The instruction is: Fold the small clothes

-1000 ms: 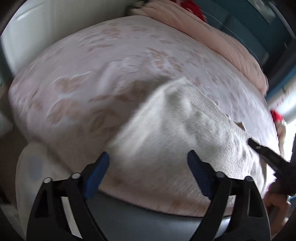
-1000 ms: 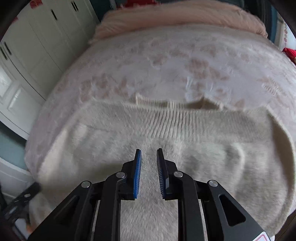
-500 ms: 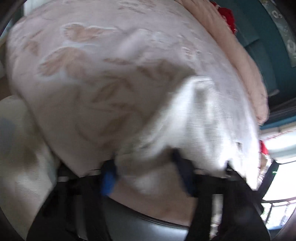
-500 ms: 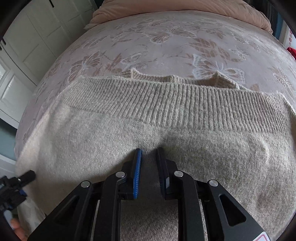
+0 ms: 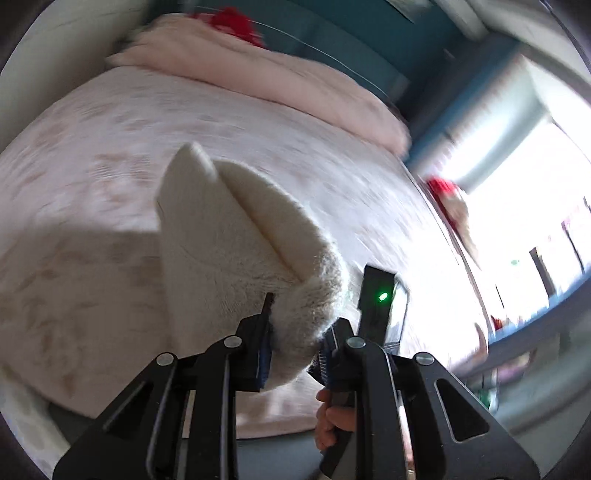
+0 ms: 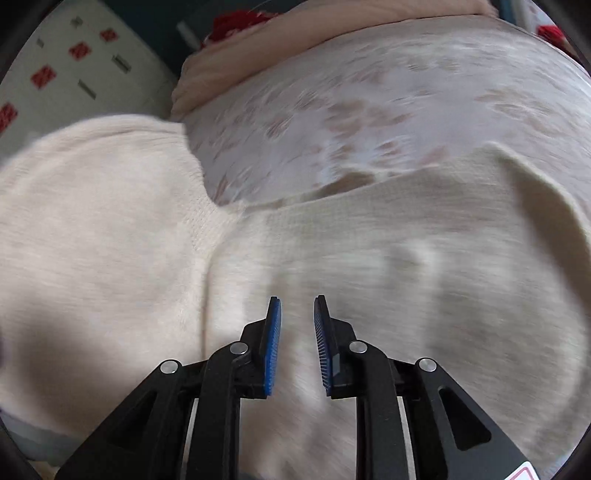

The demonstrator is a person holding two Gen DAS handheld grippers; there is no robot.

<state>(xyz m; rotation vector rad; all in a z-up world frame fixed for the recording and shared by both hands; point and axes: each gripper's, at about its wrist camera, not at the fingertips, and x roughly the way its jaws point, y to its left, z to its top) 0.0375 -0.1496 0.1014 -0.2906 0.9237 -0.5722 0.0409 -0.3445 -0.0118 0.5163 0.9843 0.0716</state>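
One sweater (image 5: 236, 236) pinched by left gripper (image 5: 295, 343); one bed (image 5: 92, 155).

A wide bed with a pale pink butterfly-print cover (image 5: 110, 155) fills the room. A teal wall (image 5: 351, 33) stands behind it, white cupboard doors (image 6: 74, 66) beside, and a bright window (image 5: 535, 206) glares.

Home bedroom: bed w/ floral bedspread (image 6: 388, 92), pink duvet (image 5: 258, 81) at far end, white wardrobe doors (image 6: 74, 66), bright window (image 5: 535, 206).

Black gripper (image 6: 297, 317) (blue ribbed pads (image 6: 272, 343))
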